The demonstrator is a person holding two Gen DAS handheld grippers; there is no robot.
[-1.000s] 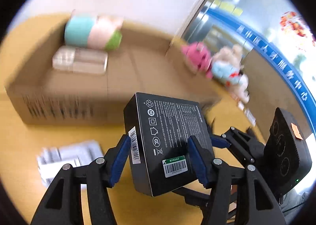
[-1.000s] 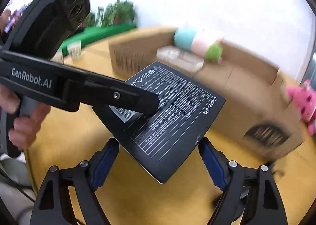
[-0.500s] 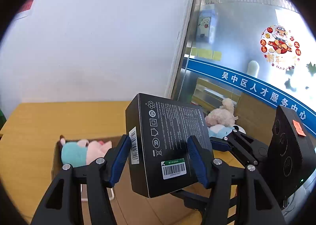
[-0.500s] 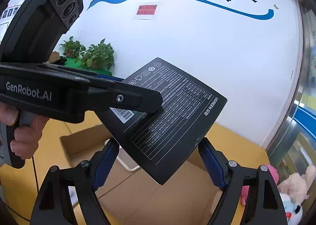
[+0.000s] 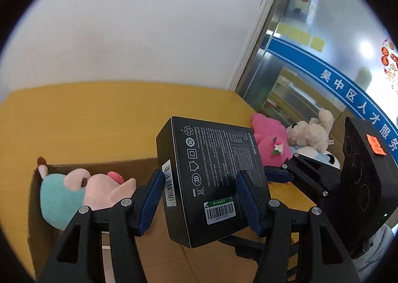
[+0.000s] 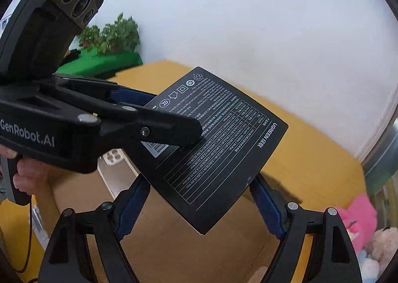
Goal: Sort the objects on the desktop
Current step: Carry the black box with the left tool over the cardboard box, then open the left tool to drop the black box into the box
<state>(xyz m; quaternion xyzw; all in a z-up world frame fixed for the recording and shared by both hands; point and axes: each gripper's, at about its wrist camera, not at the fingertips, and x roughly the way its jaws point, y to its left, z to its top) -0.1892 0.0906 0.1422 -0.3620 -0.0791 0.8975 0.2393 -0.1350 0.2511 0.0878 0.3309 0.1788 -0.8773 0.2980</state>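
Black box clamped in left claw

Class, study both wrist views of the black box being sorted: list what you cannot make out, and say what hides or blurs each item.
- Left wrist view: floor of the brown cardboard carton, hidden by the black printed box and the left gripper.
- Right wrist view: pink plush toy, blurred at the rim.
- Right wrist view: whether the right gripper touches the box.
- Right wrist view: white tray, mostly covered.
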